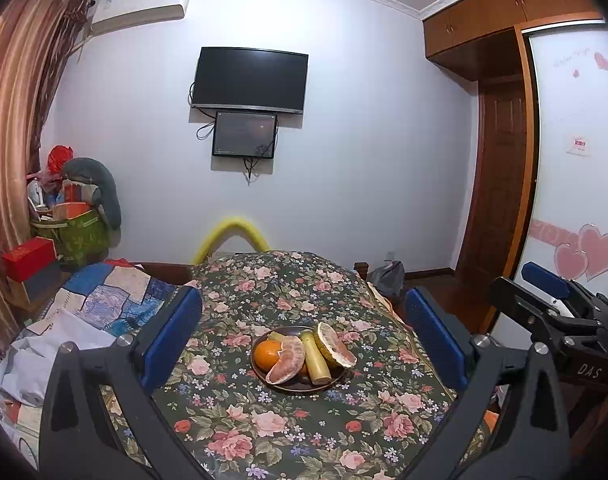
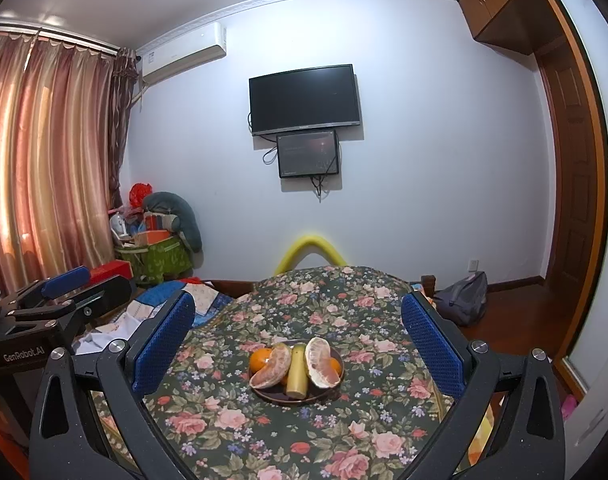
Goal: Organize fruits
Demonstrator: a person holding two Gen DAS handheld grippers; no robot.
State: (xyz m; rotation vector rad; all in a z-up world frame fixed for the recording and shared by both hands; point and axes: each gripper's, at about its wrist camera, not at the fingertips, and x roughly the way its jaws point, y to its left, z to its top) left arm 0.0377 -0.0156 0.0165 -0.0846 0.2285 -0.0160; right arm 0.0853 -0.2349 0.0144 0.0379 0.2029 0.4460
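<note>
Since all the fruit that shows sits together on one dark plate (image 1: 335,385), the job looks nearly done, or else not yet begun; the pictures alone cannot settle which. No loose fruit lies on the flowered cloth (image 1: 264,432) around the plate.

Going from left to right on the plate, an orange (image 1: 267,353) comes first. A peeled pomelo piece (image 1: 288,360) leans against it. Next lies a banana (image 1: 314,360), pointing toward the camera. Then comes a second pomelo piece (image 1: 335,345), standing on its edge. In the right wrist view, another orange (image 2: 335,366) peeks out behind that piece. A little more fruit may hide at the back, but it is too small to tell.

Both tools are held back, well apart from the plate. The left gripper (image 1: 304,332) has its two blue pads spread wide. It holds nothing and touches nothing. The right gripper (image 2: 298,338) is spread wide in the same way, and it is empty too. In each view the plate shows in the gap between the pads, but farther off on the table.

If any step is left, it is likely only a small tidy of the pile.
</note>
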